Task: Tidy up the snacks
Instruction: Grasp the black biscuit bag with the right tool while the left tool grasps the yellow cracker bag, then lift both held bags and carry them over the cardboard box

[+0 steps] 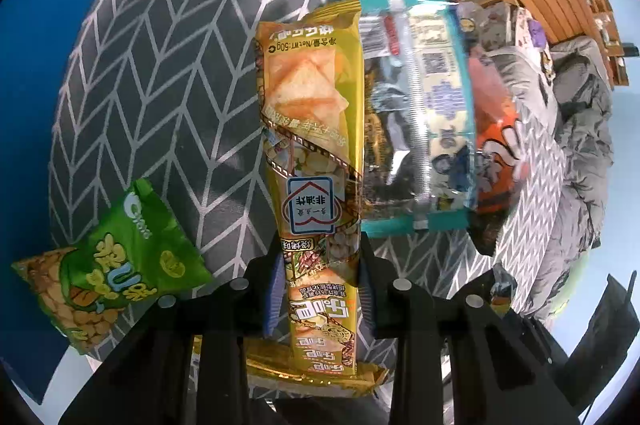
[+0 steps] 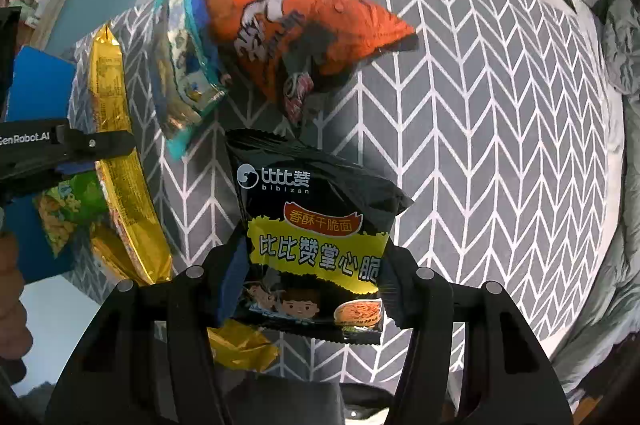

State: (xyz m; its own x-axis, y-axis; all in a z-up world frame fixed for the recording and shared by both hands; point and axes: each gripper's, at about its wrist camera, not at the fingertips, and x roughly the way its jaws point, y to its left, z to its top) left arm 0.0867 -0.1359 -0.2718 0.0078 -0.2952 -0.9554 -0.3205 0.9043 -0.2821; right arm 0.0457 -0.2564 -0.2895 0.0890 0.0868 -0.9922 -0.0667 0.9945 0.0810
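Note:
In the left wrist view, a long yellow snack bag (image 1: 316, 129) stands upright between the fingers of my left gripper (image 1: 320, 285), which is shut on its lower part. The right wrist view shows the same gold bag (image 2: 120, 165) at the left edge. My right gripper (image 2: 312, 289) is shut on a black noodle-snack bag (image 2: 316, 225) and holds it above the table. An orange bag (image 2: 304, 25), a teal bag (image 2: 184, 65) and a green bag (image 1: 120, 265) lie on the table.
The round table wears a grey cloth with white herringbone lines (image 2: 480, 145). Another gold wrapper (image 2: 240, 345) lies below my right gripper. A hand (image 2: 8, 285) shows at the left edge. Grey bedding (image 1: 580, 113) and wooden furniture (image 1: 560, 5) stand beyond the table.

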